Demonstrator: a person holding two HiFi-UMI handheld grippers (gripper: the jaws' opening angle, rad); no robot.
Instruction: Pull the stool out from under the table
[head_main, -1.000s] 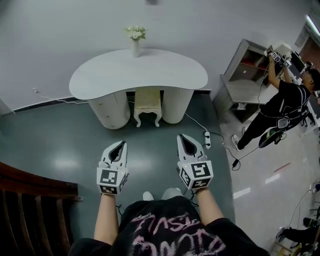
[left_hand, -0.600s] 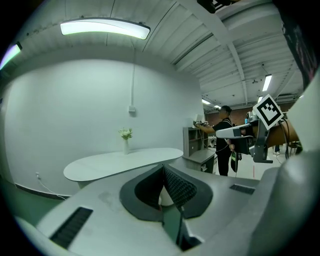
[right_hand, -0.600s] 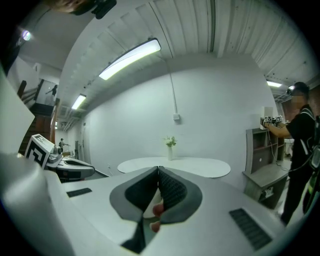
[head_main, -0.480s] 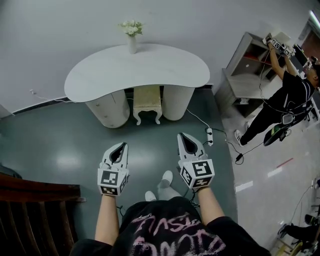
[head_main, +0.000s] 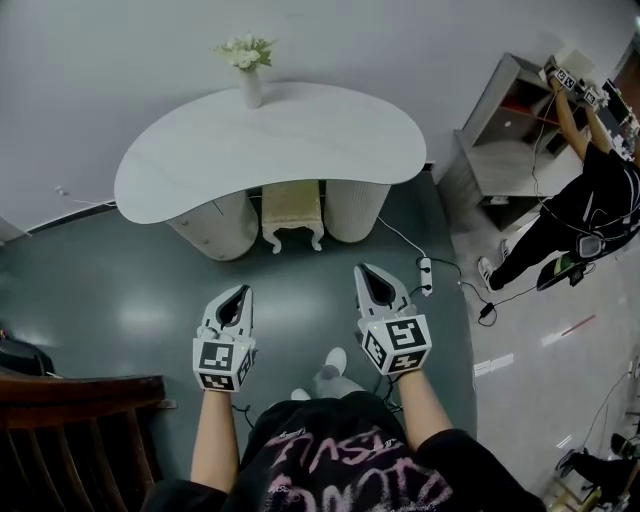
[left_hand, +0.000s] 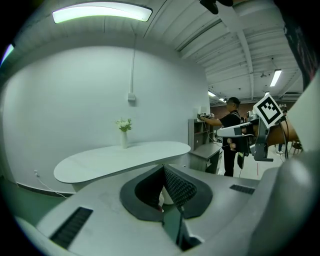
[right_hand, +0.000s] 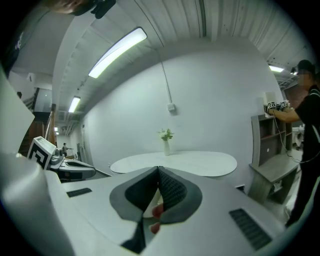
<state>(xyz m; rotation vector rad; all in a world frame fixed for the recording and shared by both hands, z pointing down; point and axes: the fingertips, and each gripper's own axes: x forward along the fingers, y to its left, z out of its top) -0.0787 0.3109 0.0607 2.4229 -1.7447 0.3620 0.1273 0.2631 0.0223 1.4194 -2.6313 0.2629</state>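
The white kidney-shaped table (head_main: 270, 140) fills the upper centre of the head view. It sits larger and lower in the frame than a second ago, and its vase of flowers (head_main: 247, 70) is further left. Both bare forearms (head_main: 215, 440) reach up from the bottom edge, side by side, well short of the table. The cream stool (head_main: 293, 210) is tucked under the tabletop between the two round pedestals (head_main: 218, 222), with only its front part showing. The left gripper (head_main: 242, 289) and right gripper (head_main: 363, 271) point toward it, each with its jaws pressed together on nothing. Their cubes (head_main: 220, 362) bear black-and-white square markers. The pink lettering on the shirt (head_main: 340, 470) cannot be read.
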